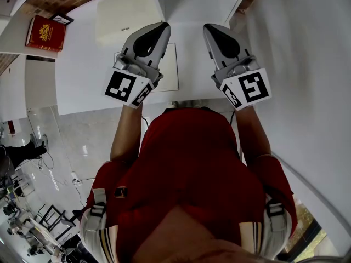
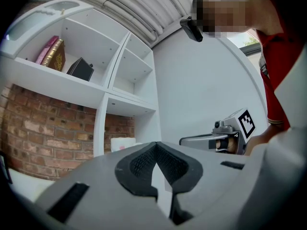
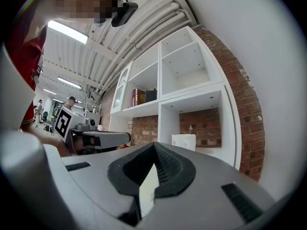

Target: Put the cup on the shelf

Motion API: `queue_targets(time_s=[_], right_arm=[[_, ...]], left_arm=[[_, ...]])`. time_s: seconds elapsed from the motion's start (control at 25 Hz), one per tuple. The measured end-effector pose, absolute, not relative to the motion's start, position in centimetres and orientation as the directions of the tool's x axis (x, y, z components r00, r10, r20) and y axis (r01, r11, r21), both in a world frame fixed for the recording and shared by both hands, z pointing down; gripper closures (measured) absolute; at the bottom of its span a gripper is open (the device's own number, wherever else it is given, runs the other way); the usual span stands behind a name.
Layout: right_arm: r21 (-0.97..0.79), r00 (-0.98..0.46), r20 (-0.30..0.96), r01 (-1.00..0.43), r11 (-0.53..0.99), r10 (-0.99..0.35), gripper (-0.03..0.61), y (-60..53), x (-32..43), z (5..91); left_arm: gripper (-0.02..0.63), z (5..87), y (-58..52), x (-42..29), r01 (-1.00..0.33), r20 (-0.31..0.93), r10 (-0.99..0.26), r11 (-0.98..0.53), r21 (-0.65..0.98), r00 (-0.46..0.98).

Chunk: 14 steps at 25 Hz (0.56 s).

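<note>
No word, number or brand is legible in any view.

Head view: the red book [image 1: 45, 33] at ten o'clock bears a gold crest and gold print, too small to read. The left cube [image 1: 129, 89] on the left gripper [image 1: 158, 30] and the right cube [image 1: 248, 88] on the right gripper [image 1: 211, 30] show black-and-white square code patterns, no letters.

Left gripper view: the brown book [image 2: 57, 55] on the shelf [image 2: 57, 80] at ten o'clock has illegible gilt marks.
</note>
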State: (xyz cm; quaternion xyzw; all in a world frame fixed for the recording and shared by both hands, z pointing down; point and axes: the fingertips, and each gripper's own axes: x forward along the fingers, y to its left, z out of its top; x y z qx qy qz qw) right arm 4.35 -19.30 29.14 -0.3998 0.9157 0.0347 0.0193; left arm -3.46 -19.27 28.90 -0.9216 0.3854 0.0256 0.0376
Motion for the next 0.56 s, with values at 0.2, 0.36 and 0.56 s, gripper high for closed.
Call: queue_targets(time_s=[0.2,0.36,0.56], right_arm=[[0.052,-0.682,-0.07,-0.731,0.68,-0.728,0.581,-19.24,4.47,28.92],[0.051,-0.68,-0.075,-0.733,0.678,-0.729,0.581,-19.41,4.77,28.85],[0.052,-0.678,-0.08,-0.735,0.676,-0.731,0.581,-19.54,5.05,28.69]], left_arm=[[0.607,28.8,-19.24,-3.33,-0.714,-0.08,-0.71,-0.698,-0.053,0.7],[0.607,28.77,-19.34,-3.21,-0.716,-0.082,-0.712,-0.696,-0.053,0.697],[0.607,28.73,-19.33,-3.16,-0.721,-0.083,-0.717,-0.691,-0.051,0.692]])
